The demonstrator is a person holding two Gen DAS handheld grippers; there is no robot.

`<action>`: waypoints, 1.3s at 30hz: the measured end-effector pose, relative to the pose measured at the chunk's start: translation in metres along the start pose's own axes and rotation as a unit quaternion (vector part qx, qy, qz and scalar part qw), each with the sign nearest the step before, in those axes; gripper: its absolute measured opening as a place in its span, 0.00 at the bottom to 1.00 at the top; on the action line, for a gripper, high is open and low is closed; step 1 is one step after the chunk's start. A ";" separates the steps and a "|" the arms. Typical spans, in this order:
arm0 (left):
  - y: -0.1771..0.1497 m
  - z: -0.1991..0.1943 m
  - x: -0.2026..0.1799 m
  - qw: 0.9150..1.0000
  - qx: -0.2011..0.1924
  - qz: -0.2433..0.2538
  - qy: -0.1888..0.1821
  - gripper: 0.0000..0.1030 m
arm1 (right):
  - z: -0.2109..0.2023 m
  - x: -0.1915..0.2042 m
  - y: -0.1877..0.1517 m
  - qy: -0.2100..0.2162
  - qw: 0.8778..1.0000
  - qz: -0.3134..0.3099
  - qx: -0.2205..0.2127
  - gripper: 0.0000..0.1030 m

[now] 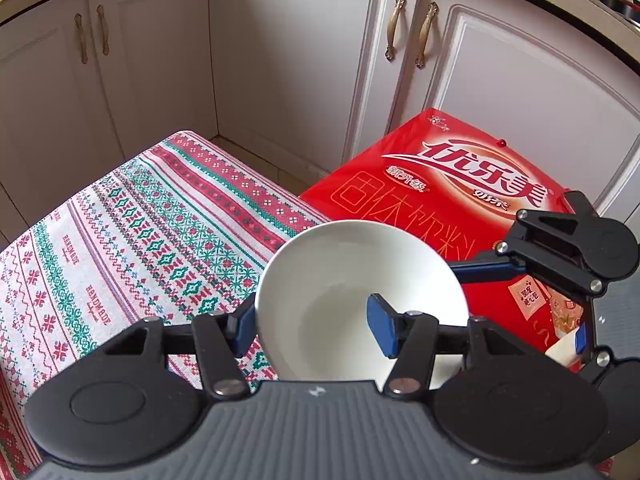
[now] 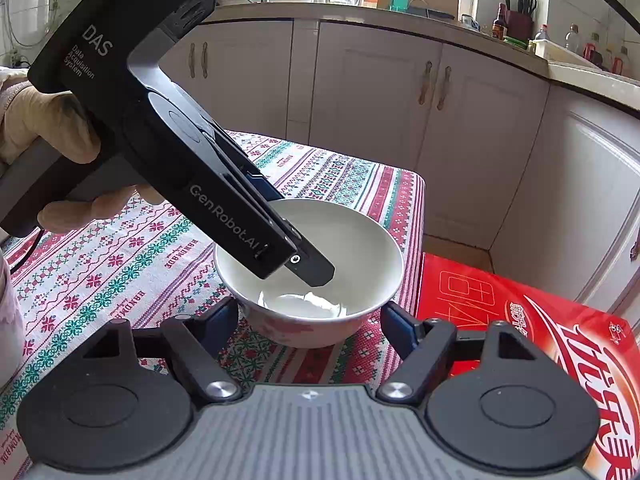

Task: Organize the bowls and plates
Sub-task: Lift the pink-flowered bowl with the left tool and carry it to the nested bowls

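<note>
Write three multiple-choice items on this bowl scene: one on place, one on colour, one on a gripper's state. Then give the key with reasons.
1. Where does the white bowl stand?
A. On the patterned tablecloth, near its edge
B. On the red box
C. On the kitchen counter

2. What colour is the box beside the table?
A. Green
B. Red
C. Blue

3. How does the left gripper meet the bowl?
A. Wide open above it
B. Closed across the rim, one finger inside, one outside
C. Flat under its base

Key:
1 A: the right wrist view shows the bowl's base on the cloth.
2 B: its printed face is red in both views.
3 B: the left wrist view shows a blue pad inside the bowl and the other outside its wall.
</note>
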State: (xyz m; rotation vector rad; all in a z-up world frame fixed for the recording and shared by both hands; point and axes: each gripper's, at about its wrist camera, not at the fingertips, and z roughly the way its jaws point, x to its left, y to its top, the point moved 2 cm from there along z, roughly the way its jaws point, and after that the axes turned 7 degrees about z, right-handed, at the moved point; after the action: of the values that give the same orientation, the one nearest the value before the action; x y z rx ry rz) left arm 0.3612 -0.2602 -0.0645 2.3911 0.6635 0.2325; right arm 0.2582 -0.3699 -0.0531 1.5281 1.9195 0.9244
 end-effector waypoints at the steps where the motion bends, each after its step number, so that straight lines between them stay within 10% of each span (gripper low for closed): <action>1: 0.000 0.000 0.000 1.000 0.000 0.000 0.002 0.55 | 0.000 0.000 0.000 -0.001 1.000 0.001 0.000 0.78; 39: -0.010 -0.061 -0.028 1.000 -0.014 0.012 -0.012 0.54 | -0.055 0.027 0.014 0.035 0.999 0.009 0.008 0.83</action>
State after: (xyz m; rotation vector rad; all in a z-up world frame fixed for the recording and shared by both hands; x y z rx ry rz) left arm 0.3132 -0.2353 -0.0236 2.3728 0.6160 0.2207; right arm 0.2192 -0.3524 -0.0069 1.5426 1.9692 0.9862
